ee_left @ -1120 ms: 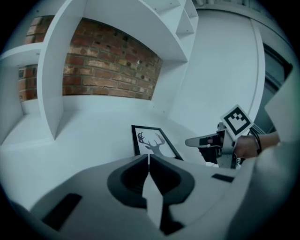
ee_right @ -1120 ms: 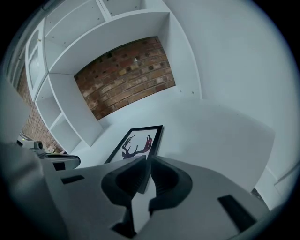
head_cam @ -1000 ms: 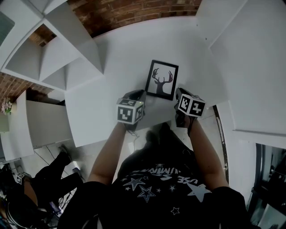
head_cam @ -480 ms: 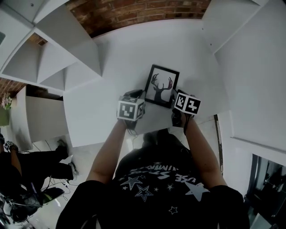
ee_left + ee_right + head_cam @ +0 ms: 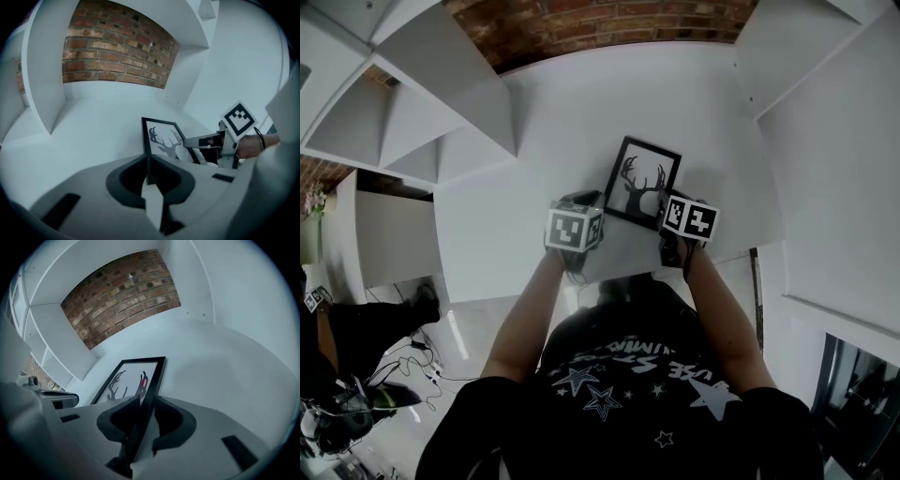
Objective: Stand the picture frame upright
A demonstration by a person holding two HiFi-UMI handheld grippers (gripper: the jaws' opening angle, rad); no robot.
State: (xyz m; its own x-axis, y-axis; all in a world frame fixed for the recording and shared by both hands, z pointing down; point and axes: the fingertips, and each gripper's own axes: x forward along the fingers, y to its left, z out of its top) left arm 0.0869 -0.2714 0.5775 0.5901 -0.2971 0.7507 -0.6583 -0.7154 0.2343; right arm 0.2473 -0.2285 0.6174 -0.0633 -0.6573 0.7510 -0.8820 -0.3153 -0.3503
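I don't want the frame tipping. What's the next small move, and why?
Probably draw the right gripper back off the frame: its jaws have just been opening and stand apart round the right edge, while the left gripper is shut on the left edge, steadying it.

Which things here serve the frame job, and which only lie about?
Job:
black-framed deer picture
left gripper, shut on its edge
right gripper, jaws just opened, frame edge between them

Lying about:
white shelf unit
red brick wall

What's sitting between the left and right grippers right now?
The picture frame, seen in the head view. The left gripper pinches its left edge; the right gripper has just been opening its jaws, the right edge between them.
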